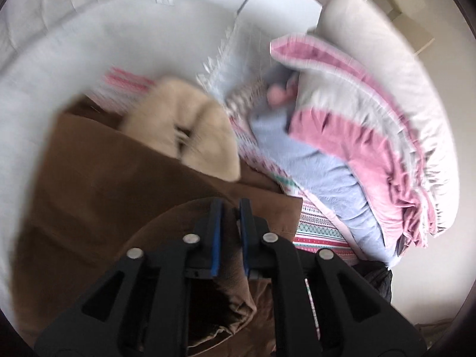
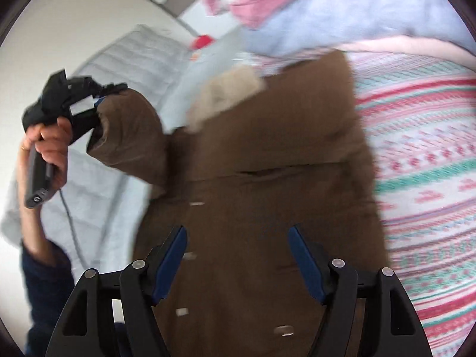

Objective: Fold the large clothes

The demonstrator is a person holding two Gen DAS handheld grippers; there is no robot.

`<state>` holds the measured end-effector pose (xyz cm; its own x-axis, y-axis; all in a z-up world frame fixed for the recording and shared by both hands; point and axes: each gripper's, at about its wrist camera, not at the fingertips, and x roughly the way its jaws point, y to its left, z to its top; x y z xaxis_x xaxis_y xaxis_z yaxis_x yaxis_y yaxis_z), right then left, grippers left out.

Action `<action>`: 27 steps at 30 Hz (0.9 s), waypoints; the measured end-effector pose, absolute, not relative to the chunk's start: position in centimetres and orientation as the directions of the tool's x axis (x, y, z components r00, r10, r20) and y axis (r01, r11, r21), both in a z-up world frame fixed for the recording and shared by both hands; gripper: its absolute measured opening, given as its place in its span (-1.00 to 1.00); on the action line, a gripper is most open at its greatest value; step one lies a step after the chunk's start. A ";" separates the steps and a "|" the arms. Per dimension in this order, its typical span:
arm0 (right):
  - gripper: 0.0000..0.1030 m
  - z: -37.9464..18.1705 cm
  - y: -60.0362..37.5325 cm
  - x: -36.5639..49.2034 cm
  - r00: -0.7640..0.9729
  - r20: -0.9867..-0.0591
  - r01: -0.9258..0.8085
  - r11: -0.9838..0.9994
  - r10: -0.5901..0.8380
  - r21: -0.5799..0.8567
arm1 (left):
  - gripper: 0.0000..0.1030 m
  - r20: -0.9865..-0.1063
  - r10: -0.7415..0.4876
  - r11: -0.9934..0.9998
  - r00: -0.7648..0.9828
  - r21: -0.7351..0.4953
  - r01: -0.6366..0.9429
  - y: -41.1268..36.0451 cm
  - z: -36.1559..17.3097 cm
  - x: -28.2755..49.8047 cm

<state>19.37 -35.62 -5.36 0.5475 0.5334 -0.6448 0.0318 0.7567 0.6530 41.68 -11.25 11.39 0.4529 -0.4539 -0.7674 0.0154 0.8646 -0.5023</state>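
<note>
A large brown coat (image 2: 267,163) with a cream fleece collar (image 2: 229,95) lies spread on a patterned pink and teal bedspread (image 2: 431,163). In the left wrist view the coat (image 1: 98,184) fills the lower left, its collar (image 1: 184,125) above. My left gripper (image 1: 230,205) is shut on the cuff of the coat's sleeve (image 1: 226,267); in the right wrist view this gripper (image 2: 98,102) holds the sleeve (image 2: 131,136) lifted off the bed at the left. My right gripper (image 2: 236,232) is open and empty, just above the coat's front.
A pink and white quilt (image 1: 357,125), a pale blue blanket (image 1: 312,172) and a white pillow (image 1: 386,59) are piled along the bed's far side. A grey quilted headboard (image 2: 142,65) stands behind. The person's hand (image 2: 47,145) holds the left gripper's handle.
</note>
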 end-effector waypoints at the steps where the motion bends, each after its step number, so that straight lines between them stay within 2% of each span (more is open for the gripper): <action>1: 0.40 -6.0 -36.1 19.5 0.548 -0.652 0.055 0.755 0.525 0.654 | -0.72 -0.767 -0.483 0.852 0.423 -0.523 0.024 -13.0 8.6 42.8; 3: 0.40 -7.0 -37.4 19.7 0.547 -0.659 0.106 0.739 0.516 0.665 | -0.64 -0.775 -0.500 0.845 0.386 -0.535 0.019 -15.0 6.0 43.3; 5: 0.40 -7.6 -38.5 19.6 0.544 -0.674 0.144 0.735 0.500 0.662 | -0.18 -0.810 -0.474 0.863 0.346 -0.505 -0.001 -16.5 3.2 43.7; 6: 0.40 -7.8 -39.1 19.6 0.544 -0.675 0.153 0.731 0.499 0.665 | -0.12 -0.817 -0.468 0.867 0.338 -0.498 -0.003 -16.6 2.7 43.5; 11: 0.40 -7.6 -40.0 19.3 0.554 -0.677 0.150 0.741 0.485 0.654 | -0.04 -0.819 -0.421 0.901 0.390 -0.429 0.071 -15.4 1.7 40.8; 15: 0.40 -8.4 -39.3 20.0 0.539 -0.689 0.154 0.748 0.484 0.646 | 0.00 -0.868 -0.314 0.948 0.385 -0.268 0.170 -15.9 -0.5 37.9; 17: 0.40 -8.7 -39.3 20.4 0.543 -0.691 0.178 0.738 0.478 0.650 | 0.18 -0.885 -0.273 0.955 0.377 -0.204 0.214 -17.4 -1.6 36.7; 21: 0.40 -8.5 -39.5 20.4 0.569 -0.673 0.203 0.712 0.473 0.672 | 0.31 -0.882 -0.283 0.940 0.377 -0.176 0.293 -22.4 -1.9 35.5; 24: 0.40 -8.6 -39.4 20.5 0.567 -0.690 0.209 0.732 0.449 0.648 | 0.37 -0.883 -0.178 0.953 0.434 -0.045 0.299 -25.8 -2.6 36.4; 25: 0.40 -8.8 -39.4 20.5 0.562 -0.699 0.215 0.737 0.442 0.640 | 0.22 -0.879 -0.099 0.959 0.467 0.041 0.281 -26.7 -3.2 37.1; 26: 0.40 -9.0 -39.5 20.4 0.558 -0.704 0.224 0.737 0.440 0.638 | -0.46 -0.873 -0.069 0.957 0.482 0.079 0.280 -27.1 -3.6 37.4; 27: 0.40 -9.2 -39.7 20.3 0.557 -0.704 0.227 0.735 0.440 0.639 | -0.75 -0.873 -0.027 0.951 0.487 0.128 0.282 -27.4 -4.3 38.1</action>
